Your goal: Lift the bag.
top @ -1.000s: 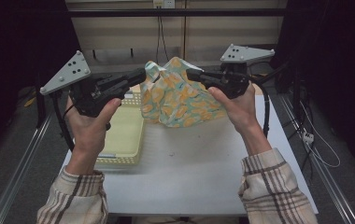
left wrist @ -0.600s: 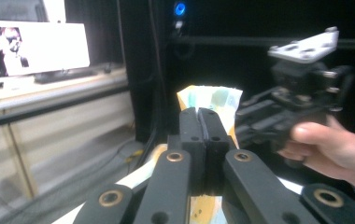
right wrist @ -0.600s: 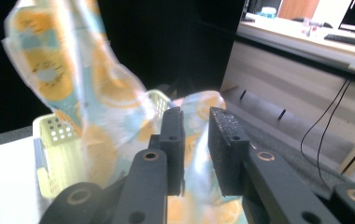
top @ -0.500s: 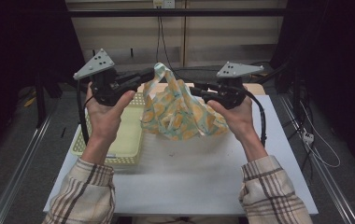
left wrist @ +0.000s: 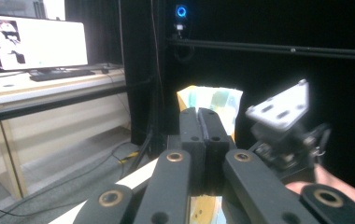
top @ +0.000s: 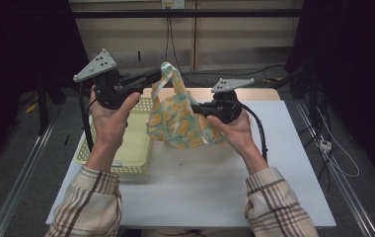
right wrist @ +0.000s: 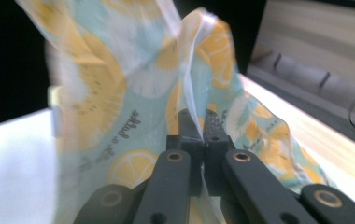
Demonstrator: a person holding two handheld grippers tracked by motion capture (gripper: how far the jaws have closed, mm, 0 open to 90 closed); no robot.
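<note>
Thin crumpled lemon-print bag (top: 178, 118), teal and yellow, left claw (top: 157, 75) and right claw (top: 198, 107) both clenched on it

**A recording lab, not a home**

The white table (top: 200, 192) stood inside a bay hung with black curtains (top: 353, 59), with metal floor rails (top: 22, 168) beside its left and right edges. Loose cables (top: 333, 153) ran over the grey floor past the right edge. A lit monitor (left wrist: 35, 42) sat on a wooden bench, and a camera (left wrist: 181, 11) with a blue ring was clamped to a dark frame.
</note>
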